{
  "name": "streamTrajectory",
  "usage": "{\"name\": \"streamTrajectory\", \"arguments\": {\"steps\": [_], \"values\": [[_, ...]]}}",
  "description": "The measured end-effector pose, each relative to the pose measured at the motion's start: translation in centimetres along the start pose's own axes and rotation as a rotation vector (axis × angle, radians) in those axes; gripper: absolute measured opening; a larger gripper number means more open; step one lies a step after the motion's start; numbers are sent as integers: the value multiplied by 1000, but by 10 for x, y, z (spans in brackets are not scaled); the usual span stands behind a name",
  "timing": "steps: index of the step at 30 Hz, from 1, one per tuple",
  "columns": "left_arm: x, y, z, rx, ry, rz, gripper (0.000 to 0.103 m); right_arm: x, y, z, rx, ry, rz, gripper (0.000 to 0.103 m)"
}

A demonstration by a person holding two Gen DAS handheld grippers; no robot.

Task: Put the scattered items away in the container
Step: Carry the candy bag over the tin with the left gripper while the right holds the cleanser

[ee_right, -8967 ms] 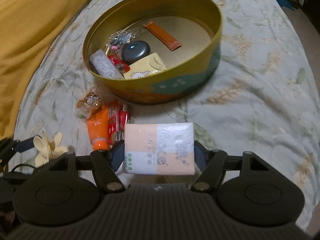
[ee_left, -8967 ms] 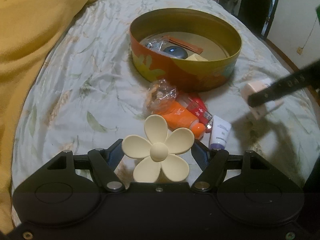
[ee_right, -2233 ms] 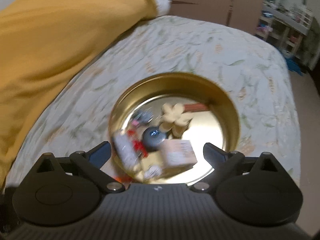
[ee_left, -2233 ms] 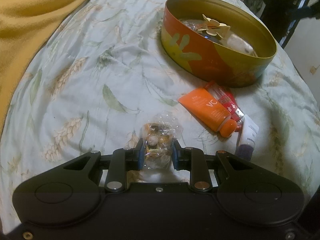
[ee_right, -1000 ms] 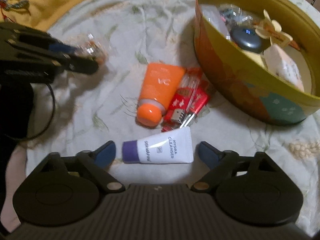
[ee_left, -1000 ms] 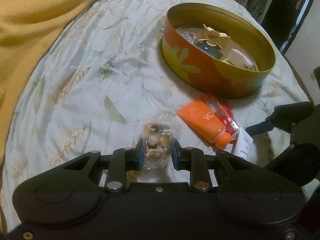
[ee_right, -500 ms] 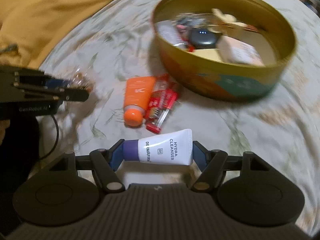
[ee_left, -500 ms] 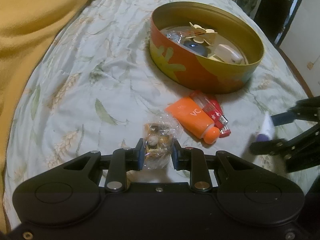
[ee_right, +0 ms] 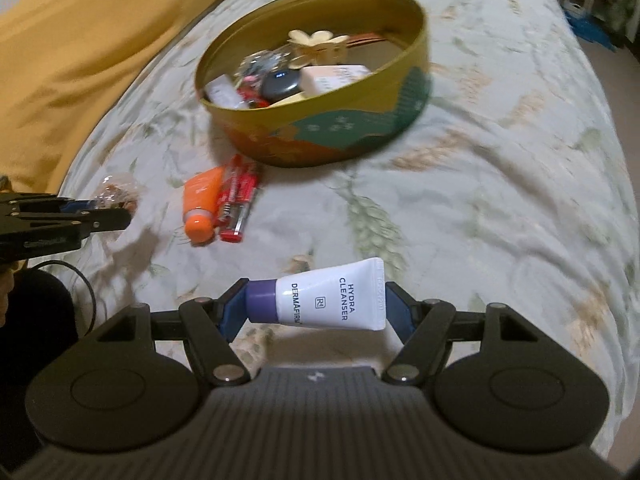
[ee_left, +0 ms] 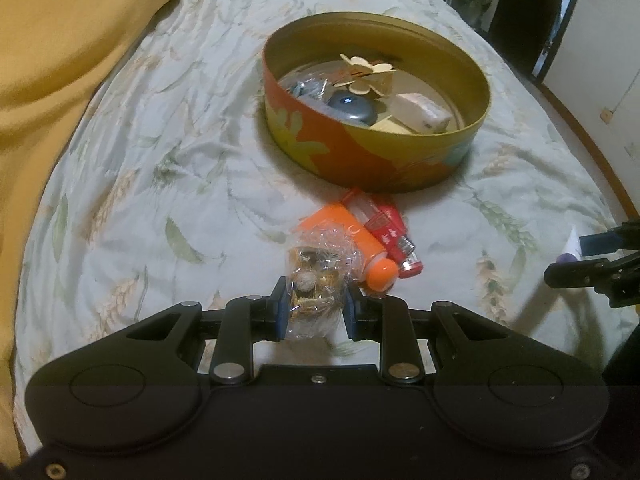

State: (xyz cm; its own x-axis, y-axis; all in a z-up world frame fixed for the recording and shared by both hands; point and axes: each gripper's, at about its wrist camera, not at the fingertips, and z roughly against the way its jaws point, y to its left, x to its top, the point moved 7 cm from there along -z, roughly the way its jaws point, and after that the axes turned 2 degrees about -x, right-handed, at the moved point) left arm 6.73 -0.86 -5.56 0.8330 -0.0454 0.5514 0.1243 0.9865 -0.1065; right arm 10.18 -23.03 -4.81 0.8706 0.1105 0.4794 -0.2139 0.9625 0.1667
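My left gripper is shut on a clear bag of small sweets, held just above the floral bedspread. My right gripper is shut on a white cleanser tube with a purple cap, gripped end to end and lifted off the bed. The round gold tin stands beyond both, holding a cream flower clip, a tissue pack, a dark round case and other small things. An orange tube and red packets lie in front of the tin.
A yellow blanket covers the left side of the bed. The bed's edge curves away on the right, with floor and a wall beyond. Bare bedspread lies right of the tin.
My right gripper closed on the cleanser tube and lifted it off the bed, rolling level. My left gripper kept hold of the sweets bag and rose slightly toward the tin.
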Motion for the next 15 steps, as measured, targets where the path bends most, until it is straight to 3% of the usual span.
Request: {"name": "streamTrajectory", "arguments": {"steps": [15], "values": [[12, -23, 9, -11, 0, -54, 24, -4, -11, 11, 47, -67, -84, 72]]}}
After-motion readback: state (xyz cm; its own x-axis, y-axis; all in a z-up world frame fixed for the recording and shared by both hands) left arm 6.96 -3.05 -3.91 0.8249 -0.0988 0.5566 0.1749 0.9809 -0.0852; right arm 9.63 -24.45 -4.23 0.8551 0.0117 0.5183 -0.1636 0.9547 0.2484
